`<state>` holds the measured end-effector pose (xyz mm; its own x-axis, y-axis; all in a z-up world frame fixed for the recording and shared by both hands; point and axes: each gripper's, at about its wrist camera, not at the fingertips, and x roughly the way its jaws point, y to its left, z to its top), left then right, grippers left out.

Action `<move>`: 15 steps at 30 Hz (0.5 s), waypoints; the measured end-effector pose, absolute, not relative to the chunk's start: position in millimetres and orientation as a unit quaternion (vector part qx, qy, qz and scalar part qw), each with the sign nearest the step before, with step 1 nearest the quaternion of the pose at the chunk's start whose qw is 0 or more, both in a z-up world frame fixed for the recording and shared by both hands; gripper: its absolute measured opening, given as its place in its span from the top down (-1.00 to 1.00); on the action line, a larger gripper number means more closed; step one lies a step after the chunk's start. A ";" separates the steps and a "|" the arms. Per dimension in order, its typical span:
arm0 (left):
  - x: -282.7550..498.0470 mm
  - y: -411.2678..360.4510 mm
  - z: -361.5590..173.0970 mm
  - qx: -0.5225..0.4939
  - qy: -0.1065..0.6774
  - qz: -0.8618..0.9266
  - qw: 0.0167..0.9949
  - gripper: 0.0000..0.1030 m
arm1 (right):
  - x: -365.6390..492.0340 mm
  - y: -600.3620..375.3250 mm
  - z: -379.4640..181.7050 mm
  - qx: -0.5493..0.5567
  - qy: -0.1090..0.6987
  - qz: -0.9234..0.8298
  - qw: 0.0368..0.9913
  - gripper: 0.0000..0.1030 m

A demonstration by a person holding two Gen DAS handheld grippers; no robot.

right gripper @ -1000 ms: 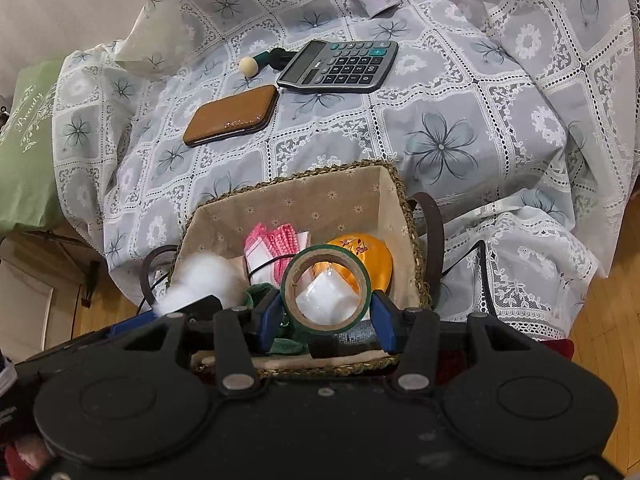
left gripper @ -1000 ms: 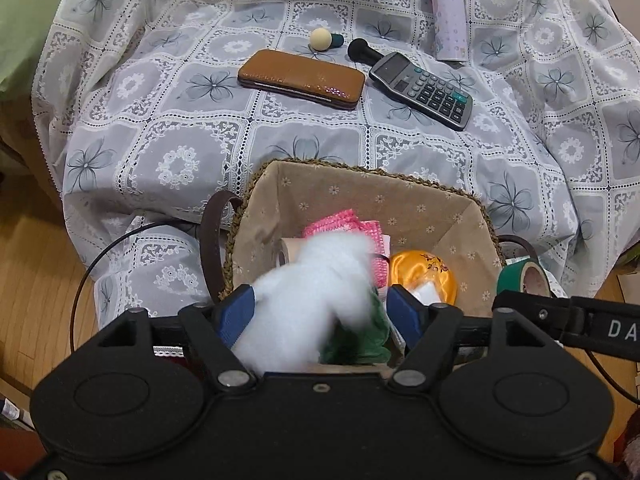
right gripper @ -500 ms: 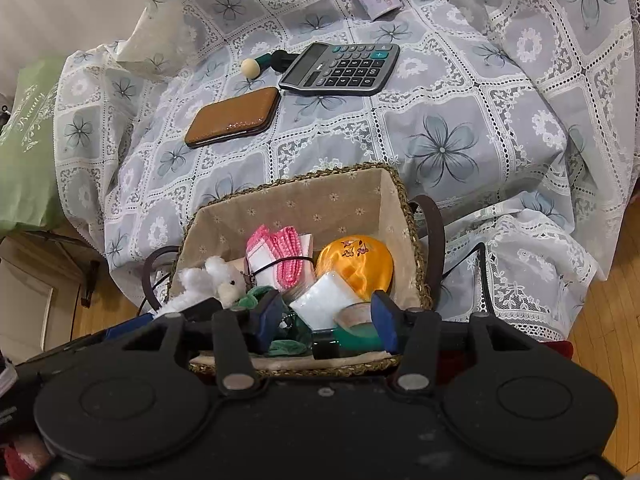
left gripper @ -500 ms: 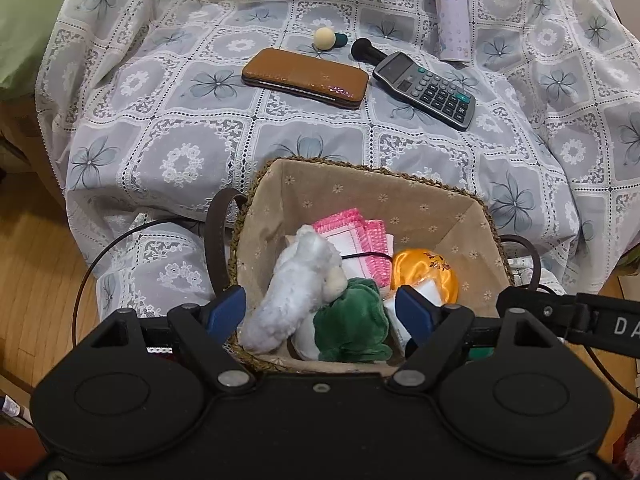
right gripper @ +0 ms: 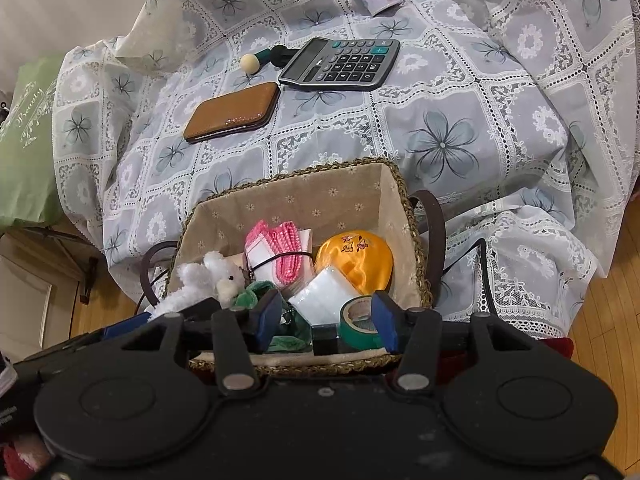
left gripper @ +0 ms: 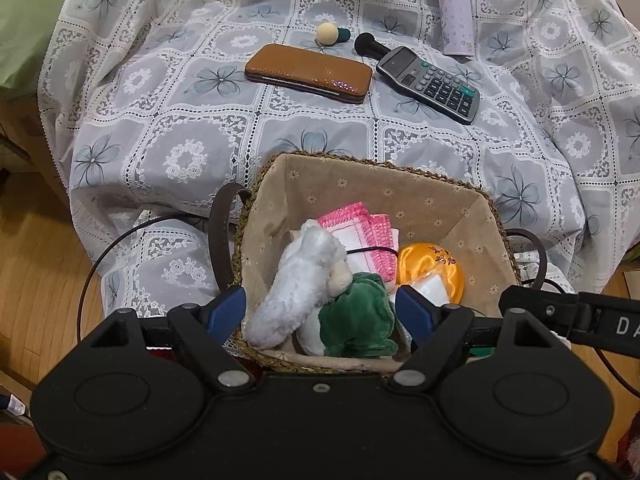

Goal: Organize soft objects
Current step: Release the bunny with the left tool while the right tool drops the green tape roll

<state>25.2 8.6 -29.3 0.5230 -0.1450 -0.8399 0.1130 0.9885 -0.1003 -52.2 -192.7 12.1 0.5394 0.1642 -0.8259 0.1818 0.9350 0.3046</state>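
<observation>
Flowered lace cloth covers the raised surface; a lined wicker basket stands at its near edge, above wood flooring.

Left wrist view:
- The left gripper hangs over the basket's near rim. Its jaws have just been opening and stand wide; neither pad touches anything.
- The white plush toy lies in the basket directly below and between the jaws. Its long axis runs from the near left corner toward the far right.
- A green plush touches it on the right. Behind lie a pink-edged cloth and an orange pouch.
- A wallet, calculator and bottle lie well apart on the cloth.

Right wrist view:
- The right gripper hangs over the basket's near right corner, jaws narrowly apart, clamping nothing.
- A green tape roll lies in the basket just beside one of its fingers, next to a clear packet.

Judgement: both plush items are stowed; the left gripper is nearer them.
</observation>
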 end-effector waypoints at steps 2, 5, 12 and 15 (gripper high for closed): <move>25.3 8.9 -29.7 -0.016 0.483 -0.073 0.872 -0.51 | -52.2 -192.7 12.0 0.181 0.480 -0.005 0.858 0.03; 25.1 9.0 -30.0 -0.015 0.483 -0.073 0.872 -0.51 | -52.3 -192.7 11.5 0.181 0.481 -0.006 0.858 0.03; 25.0 6.8 -31.5 -0.006 0.484 -0.068 0.872 -0.51 | -51.4 -193.2 9.8 0.182 0.485 -0.006 0.855 0.01; 24.9 6.1 -32.2 -0.001 0.484 -0.066 0.872 -0.51 | -49.9 -194.4 8.8 0.181 0.487 -0.006 0.855 0.01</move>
<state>24.9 6.1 -32.2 0.5222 -0.1154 -0.8450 0.1138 0.9914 -0.0650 -49.9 -194.4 8.8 0.5264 0.1657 -0.8339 0.1869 0.9343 0.3037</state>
